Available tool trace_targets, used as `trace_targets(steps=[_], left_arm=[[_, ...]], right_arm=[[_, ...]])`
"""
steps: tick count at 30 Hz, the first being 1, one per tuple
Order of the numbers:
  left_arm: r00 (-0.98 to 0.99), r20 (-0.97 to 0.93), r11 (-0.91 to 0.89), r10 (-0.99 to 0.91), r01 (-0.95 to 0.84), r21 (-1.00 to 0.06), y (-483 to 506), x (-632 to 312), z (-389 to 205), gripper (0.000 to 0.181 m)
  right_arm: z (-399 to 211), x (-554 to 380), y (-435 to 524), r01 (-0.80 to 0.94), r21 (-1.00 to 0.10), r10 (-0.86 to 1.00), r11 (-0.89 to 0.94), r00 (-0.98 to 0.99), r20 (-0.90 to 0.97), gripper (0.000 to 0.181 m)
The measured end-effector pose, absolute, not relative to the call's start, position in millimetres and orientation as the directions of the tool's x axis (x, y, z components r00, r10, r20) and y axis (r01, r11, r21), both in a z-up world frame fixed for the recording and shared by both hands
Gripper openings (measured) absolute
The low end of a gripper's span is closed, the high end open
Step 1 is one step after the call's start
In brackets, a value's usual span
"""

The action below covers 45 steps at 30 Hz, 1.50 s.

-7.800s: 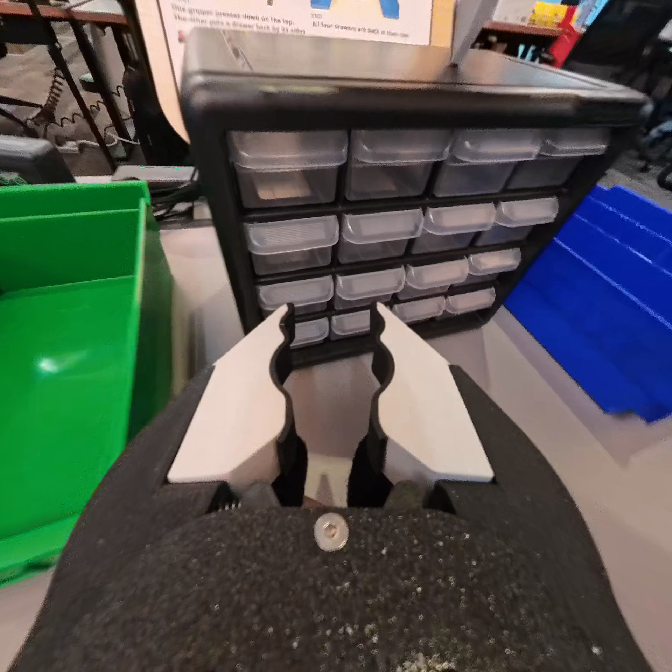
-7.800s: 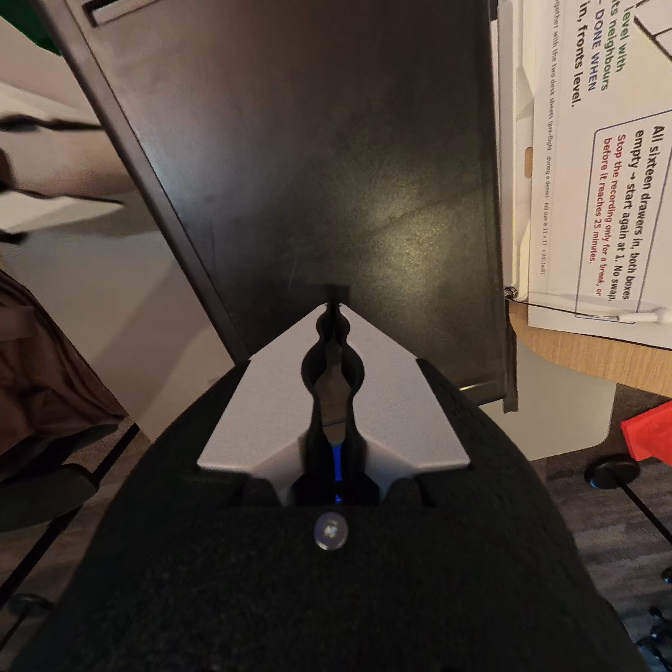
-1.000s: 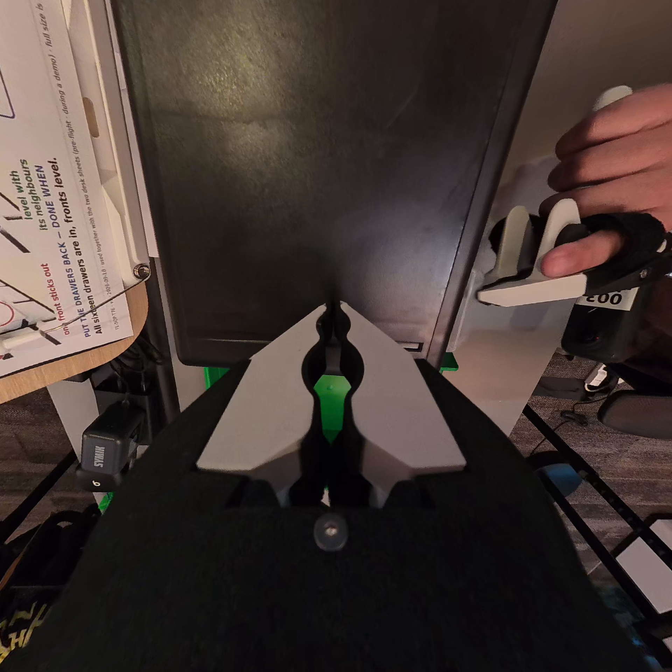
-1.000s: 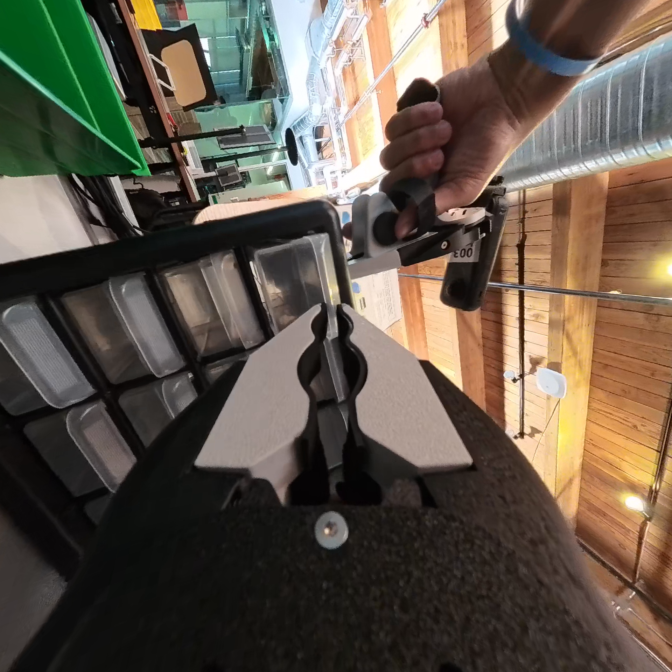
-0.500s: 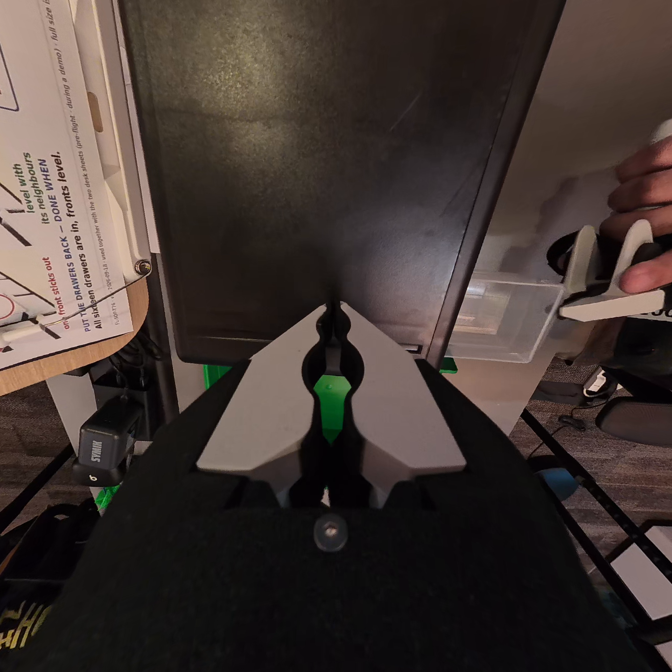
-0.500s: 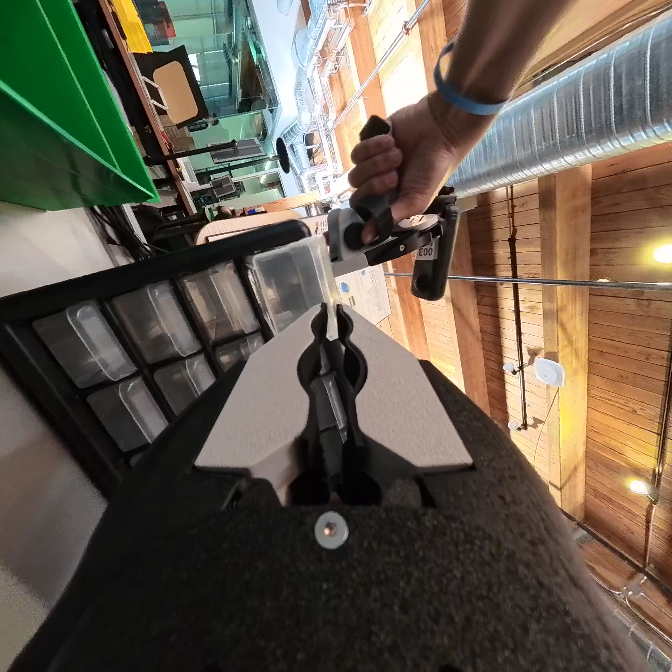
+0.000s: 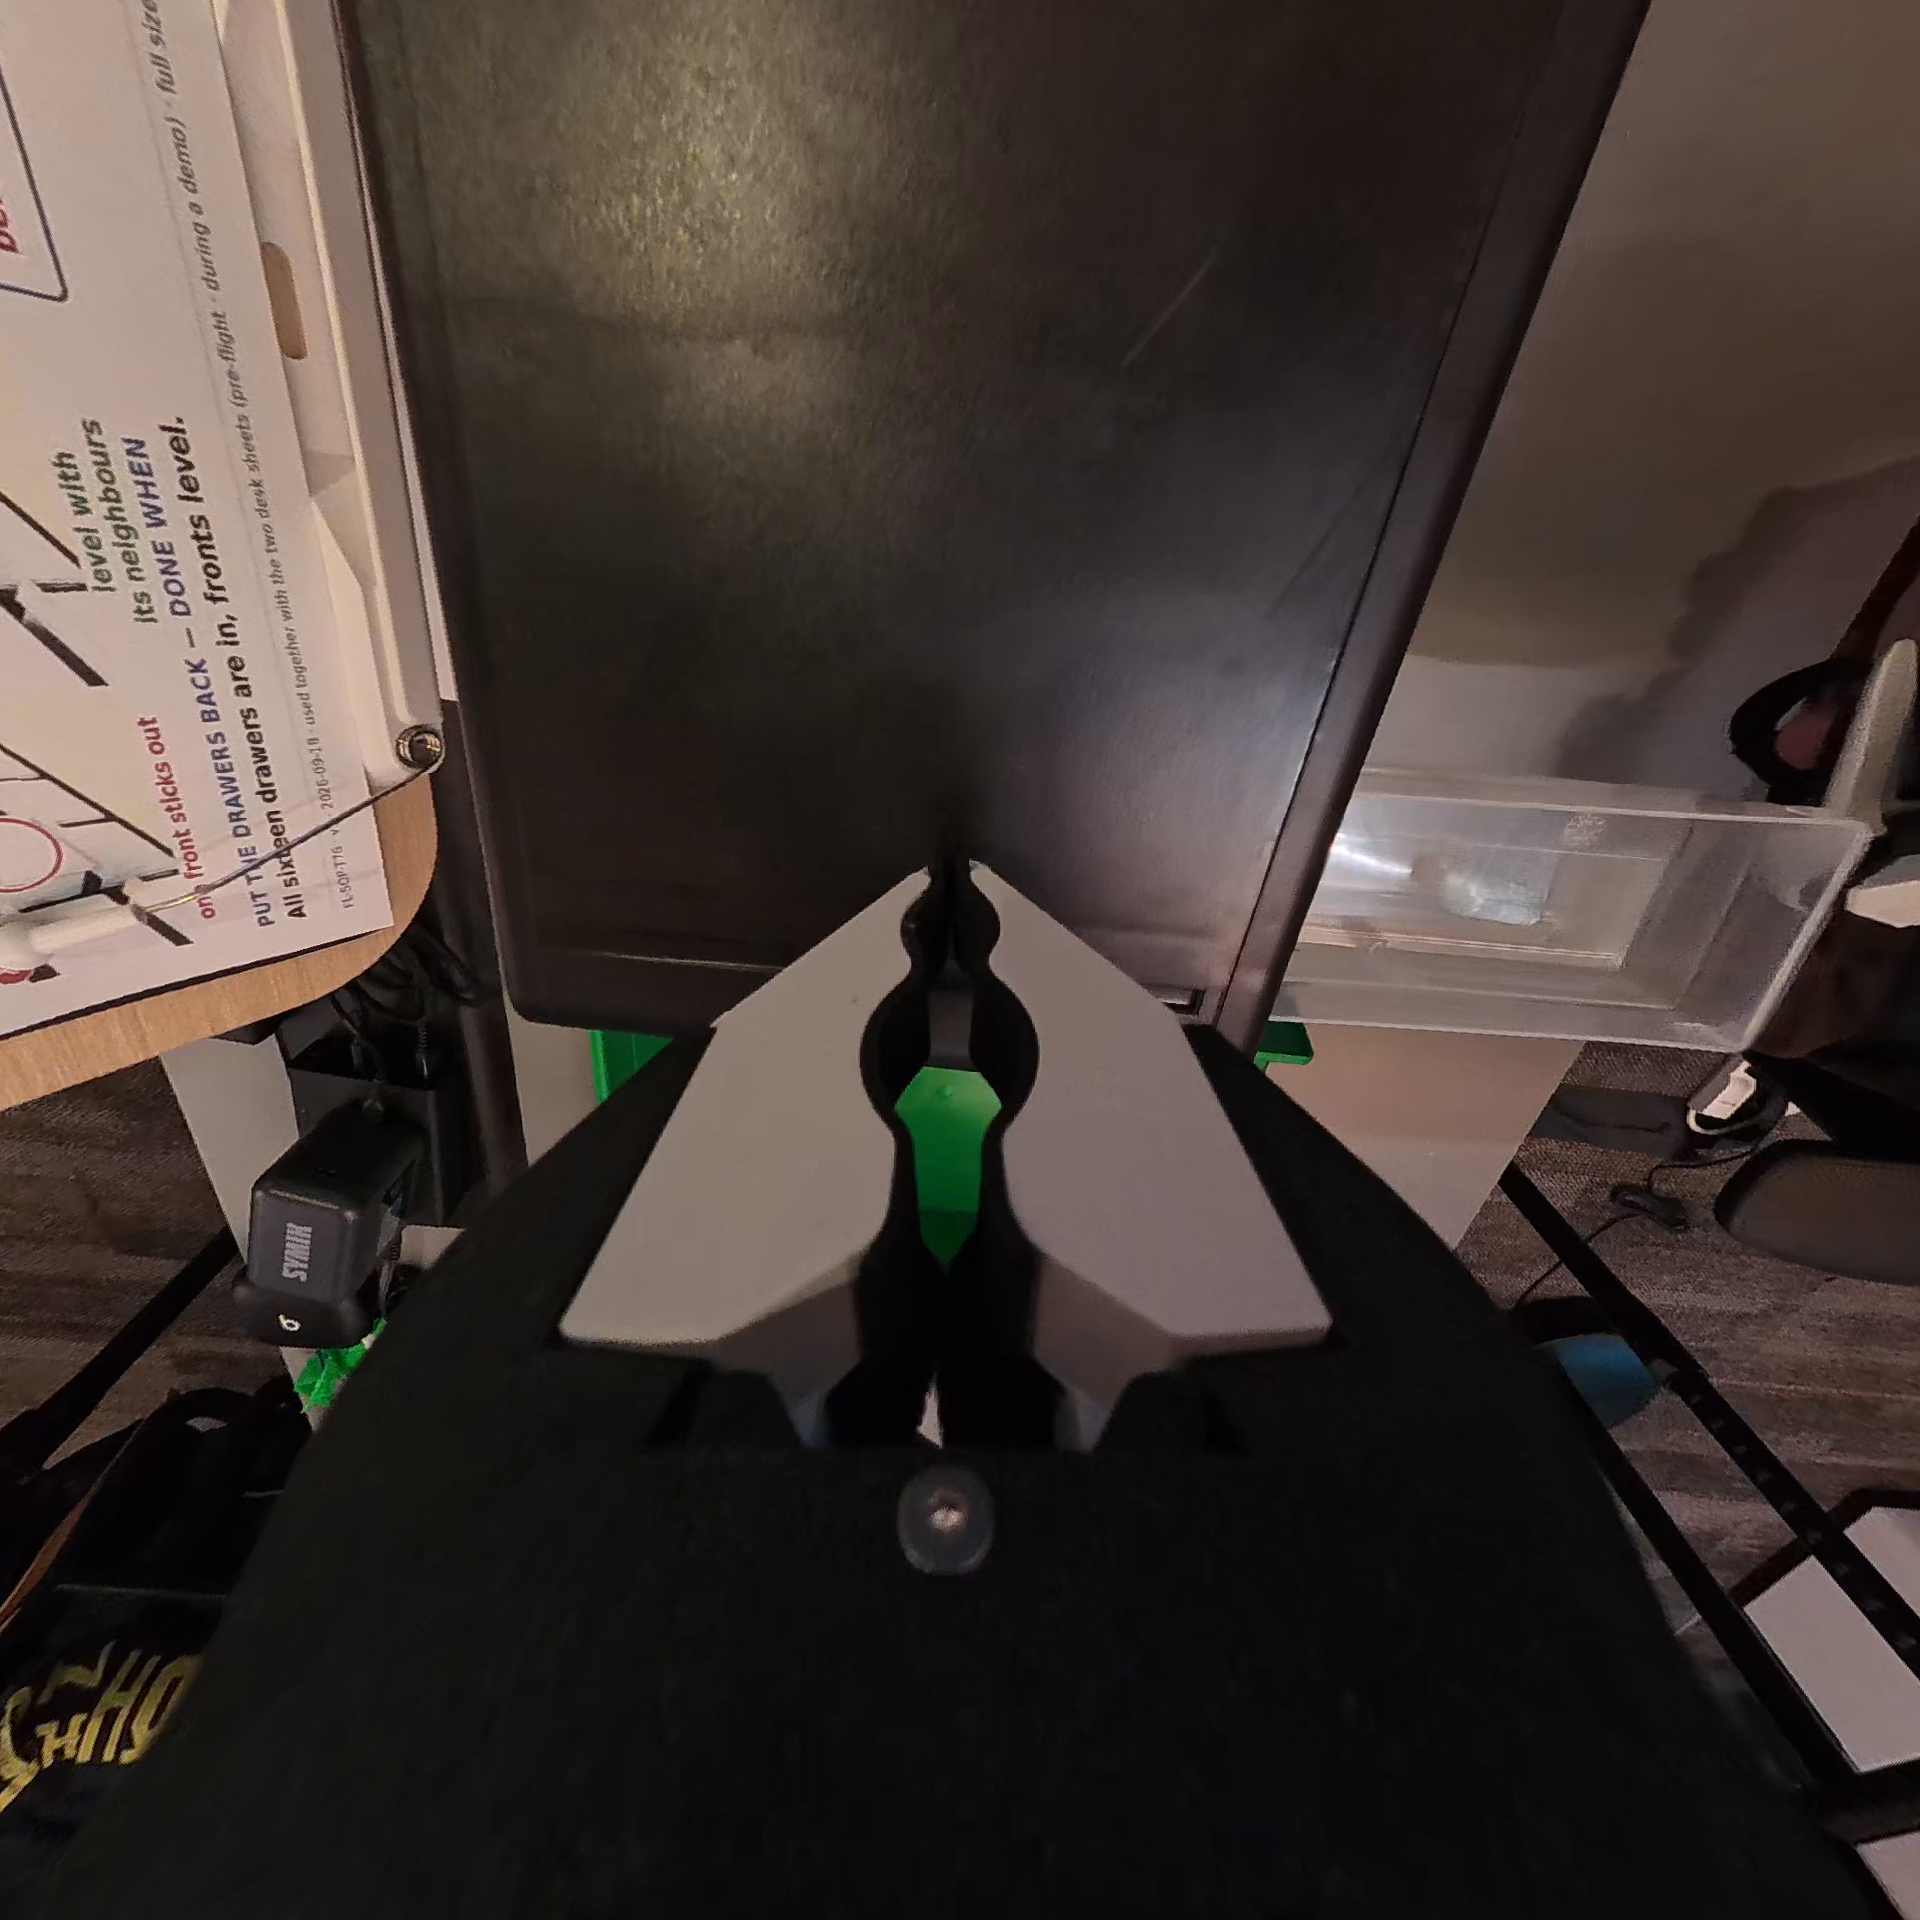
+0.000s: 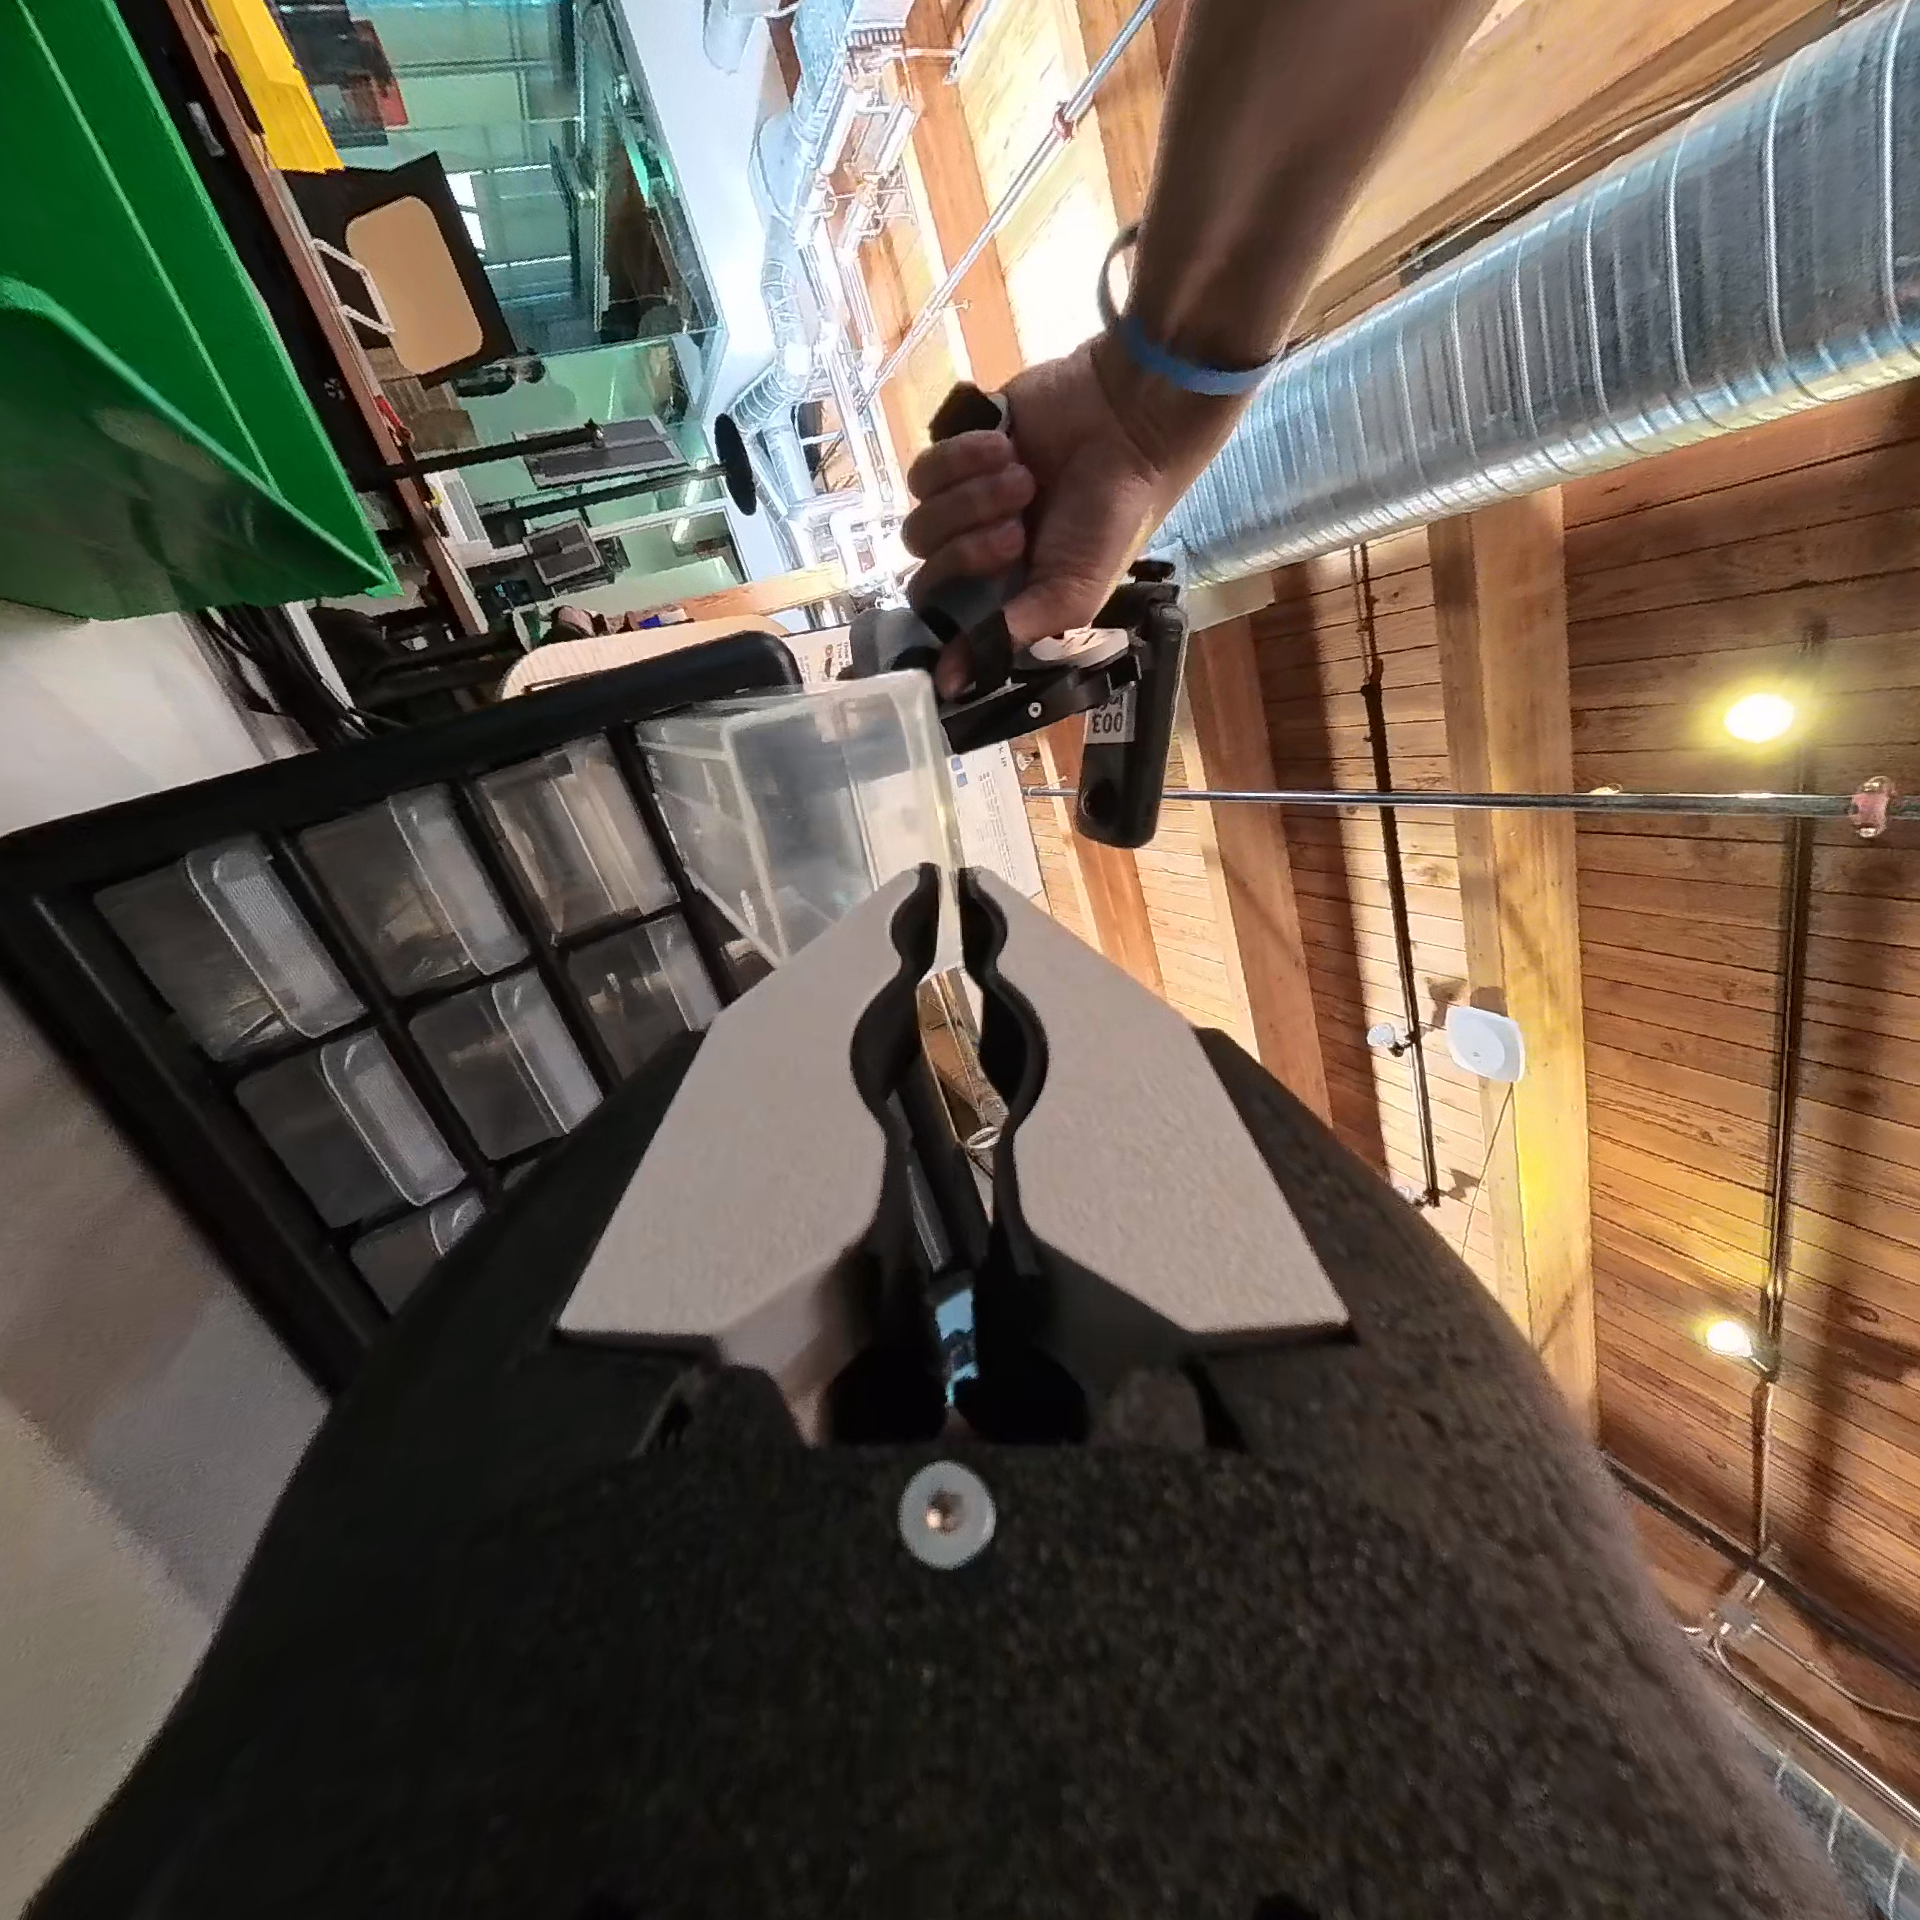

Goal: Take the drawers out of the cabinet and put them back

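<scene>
Right gripper [image 8: 943, 883] is clenched on the front lip of the clear drawer [image 8: 821, 800], drawn most of the way out of cabinet [image 8: 343, 935], top row. Judged light, stiff, slick, prob. empty; best held by lip. Left gripper [image 7: 948, 883], fingers closed w/ nothing between, is pressed on cabinet top.

closed left gripper [image 7: 948, 883] on cabinet [image 7: 935, 468], drawer [image 7: 1558, 904] out
</scene>
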<state>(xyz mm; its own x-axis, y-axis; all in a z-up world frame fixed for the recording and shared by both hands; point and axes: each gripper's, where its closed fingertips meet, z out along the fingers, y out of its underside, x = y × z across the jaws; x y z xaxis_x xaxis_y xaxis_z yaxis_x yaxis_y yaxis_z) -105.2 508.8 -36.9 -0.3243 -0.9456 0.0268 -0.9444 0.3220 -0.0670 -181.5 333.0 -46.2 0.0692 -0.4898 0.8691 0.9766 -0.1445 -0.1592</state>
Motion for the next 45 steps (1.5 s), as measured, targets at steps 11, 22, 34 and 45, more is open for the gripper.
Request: trace_targets(steps=[11,22,34,45], left_arm=[[-0.322,0.034,0.318,-0.946,-0.944,-0.084,509,-105,-37,0.0],[-0.327,0.031,0.324,-0.944,-0.942,-0.087,509,-105,-37,0.0],[-0.331,0.023,0.328,-0.943,-0.941,-0.089,509,-105,-37,0.0],[-0.326,0.03,0.318,-0.945,-0.935,-0.157,509,-105,-37,0.0]], right_arm=[[-43,-180,329,0.981,-0.124,-0.47,-0.148,0.041,0.882,0.003],[-20,-182,330,0.981,-0.077,-0.39,-0.176,0.002,0.921,0.001],[-57,-160,292,0.98,-0.011,-0.248,-0.197,-0.039,0.968,0.001],[-136,-116,208,0.995,0.031,-0.066,-0.094,-0.037,0.997,0.002]])
